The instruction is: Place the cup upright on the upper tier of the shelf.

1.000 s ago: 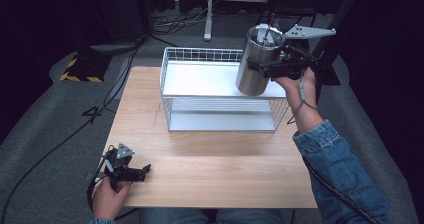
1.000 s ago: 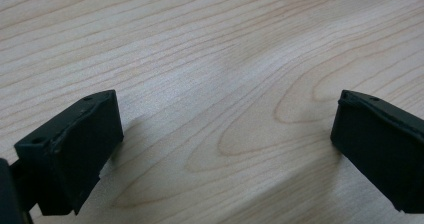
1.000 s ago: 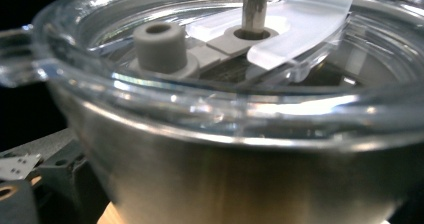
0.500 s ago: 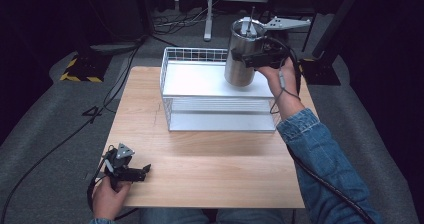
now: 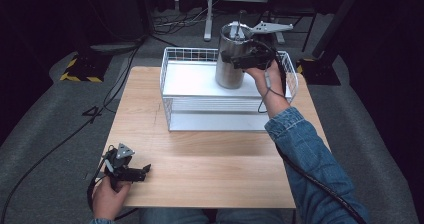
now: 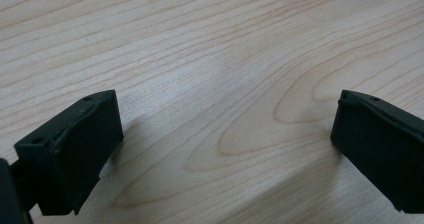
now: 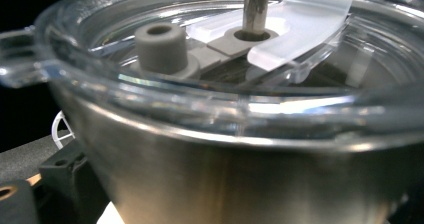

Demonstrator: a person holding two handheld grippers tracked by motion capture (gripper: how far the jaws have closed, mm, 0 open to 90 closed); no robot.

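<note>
Dark floor with cables surrounds one wooden table (image 5: 210, 179). On its far half sits one white wire basket (image 5: 172, 101). One steel canister (image 5: 231, 64) with a clear lid stands upright inside the basket's right part, clamped by the right gripper (image 5: 235, 59). Near the table's front-left corner, the left gripper (image 5: 142, 171) rests, jaws apart.

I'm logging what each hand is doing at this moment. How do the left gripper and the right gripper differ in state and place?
The left gripper is open with nothing between its jaws, while the right gripper is shut on the steel tumbler. The left gripper rests low on the wooden table at its near left corner; the right gripper is raised over the white wire basket at the far side. Both are black, hand-held, and trail a cable.
</note>
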